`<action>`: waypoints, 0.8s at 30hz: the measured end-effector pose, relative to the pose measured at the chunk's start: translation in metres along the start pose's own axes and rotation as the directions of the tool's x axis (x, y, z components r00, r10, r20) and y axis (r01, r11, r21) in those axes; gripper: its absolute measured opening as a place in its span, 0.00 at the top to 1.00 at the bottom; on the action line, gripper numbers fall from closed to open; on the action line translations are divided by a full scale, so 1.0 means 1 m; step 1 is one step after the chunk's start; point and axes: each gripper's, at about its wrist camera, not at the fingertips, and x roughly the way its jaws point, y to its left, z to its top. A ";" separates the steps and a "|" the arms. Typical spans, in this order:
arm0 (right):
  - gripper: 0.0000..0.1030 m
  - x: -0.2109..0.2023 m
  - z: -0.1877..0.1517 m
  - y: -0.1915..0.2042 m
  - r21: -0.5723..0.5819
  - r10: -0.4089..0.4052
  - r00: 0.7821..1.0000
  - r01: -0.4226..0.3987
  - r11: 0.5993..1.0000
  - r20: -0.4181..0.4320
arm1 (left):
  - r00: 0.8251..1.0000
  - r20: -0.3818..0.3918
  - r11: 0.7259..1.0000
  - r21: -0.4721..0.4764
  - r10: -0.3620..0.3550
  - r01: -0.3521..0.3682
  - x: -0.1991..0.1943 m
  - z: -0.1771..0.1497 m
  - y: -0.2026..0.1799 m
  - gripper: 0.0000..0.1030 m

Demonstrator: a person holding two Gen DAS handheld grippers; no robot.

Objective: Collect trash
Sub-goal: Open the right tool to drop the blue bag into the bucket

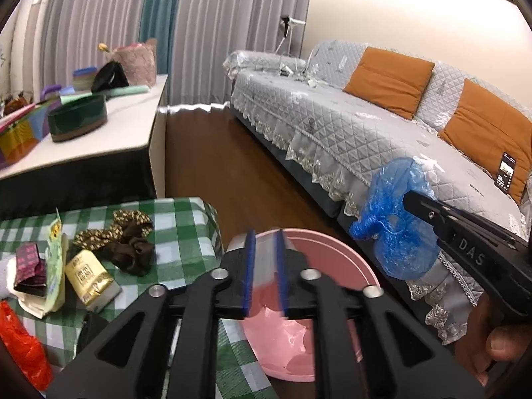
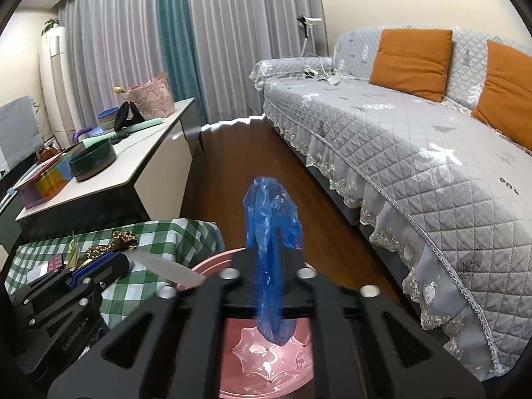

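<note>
My right gripper (image 2: 273, 259) is shut on a crumpled blue plastic cover (image 2: 271, 229) and holds it above the pink bin (image 2: 266, 365), which has a clear liner. In the left wrist view the right gripper (image 1: 410, 199) and the blue plastic cover (image 1: 395, 222) hang above and right of the pink bin (image 1: 332, 249). My left gripper (image 1: 265, 266) is shut on a thin clear plastic sheet (image 1: 265, 256) over the bin's near rim; the sheet (image 2: 166, 267) shows in the right wrist view too. Wrappers (image 1: 89, 276) and an orange bag (image 1: 23, 339) lie on the green checked table (image 1: 186, 219).
Brown scrunchies (image 1: 126, 236) lie on the checked table. A white side table (image 1: 126, 123) with a dark green bowl (image 1: 78, 119) and boxes stands at the left. A grey quilted sofa (image 1: 349, 123) with orange cushions runs along the right, a phone (image 1: 507, 173) on it. Wooden floor (image 1: 216, 166) lies between.
</note>
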 end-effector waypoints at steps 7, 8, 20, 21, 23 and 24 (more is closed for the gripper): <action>0.45 -0.004 0.002 -0.005 0.018 -0.026 1.000 0.025 1.000 0.012 | 1.000 0.010 1.000 -0.010 0.021 -0.021 -0.007 -0.005 0.001 0.52; 0.45 -0.004 0.002 -0.004 0.015 -0.024 1.000 0.024 1.000 0.012 | 1.000 0.012 1.000 -0.011 0.022 -0.022 -0.009 -0.005 0.002 0.52; 0.45 -0.021 0.006 0.012 -0.006 0.012 0.999 -0.012 1.000 0.048 | 0.998 0.042 0.999 -0.005 0.049 -0.048 -0.044 -0.005 0.005 0.52; 0.45 -0.024 0.006 0.014 -0.009 0.020 0.998 -0.019 1.000 0.054 | 0.998 0.046 0.999 -0.004 0.052 -0.052 -0.048 -0.006 0.006 0.52; 0.45 -0.031 0.006 0.020 -0.017 0.040 0.997 -0.039 0.999 0.070 | 0.997 0.053 0.998 -0.007 0.061 -0.061 -0.058 -0.005 0.009 0.52; 0.45 -0.035 0.007 0.024 -0.025 0.048 0.996 -0.046 0.999 0.079 | 0.996 0.056 0.998 -0.011 0.066 -0.066 -0.063 -0.005 0.011 0.52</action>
